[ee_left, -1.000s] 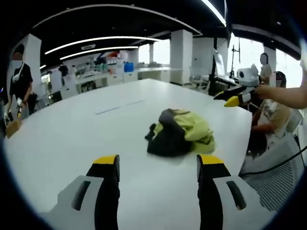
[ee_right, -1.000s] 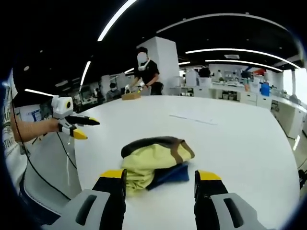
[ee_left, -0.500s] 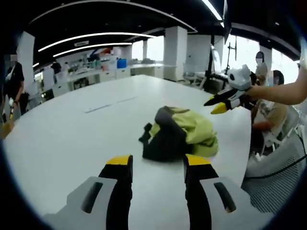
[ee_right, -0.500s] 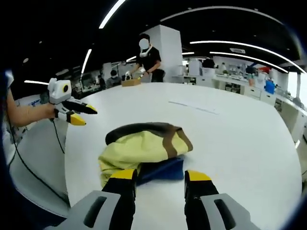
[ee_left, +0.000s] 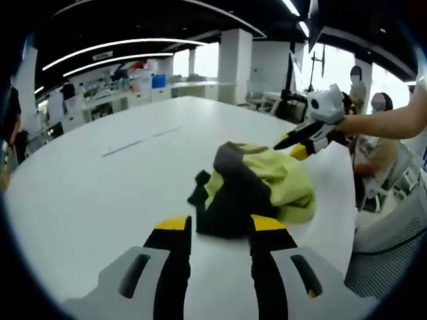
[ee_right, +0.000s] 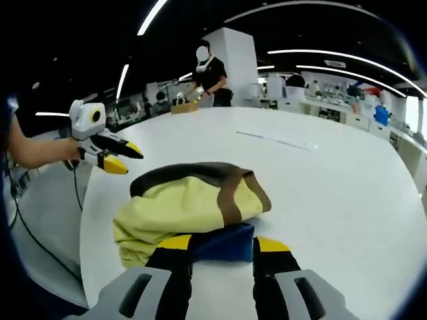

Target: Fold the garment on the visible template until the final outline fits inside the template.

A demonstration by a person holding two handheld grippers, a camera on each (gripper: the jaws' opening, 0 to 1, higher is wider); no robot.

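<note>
— On the white surface (ee_left: 80, 193), what do you see?

— A crumpled garment (ee_left: 257, 187), yellow, black and brown with some blue. It lies in a heap near the surface's edge, by a seated person.

— Where is the left tool (ee_left: 217, 230)?

— Right at the heap's dark side. Its jaws stand a little apart, with nothing between them.

— And the right tool (ee_right: 221, 245)?

— At the blue part of the heap. Its jaws are apart too, and I cannot tell if they touch the cloth.
</note>
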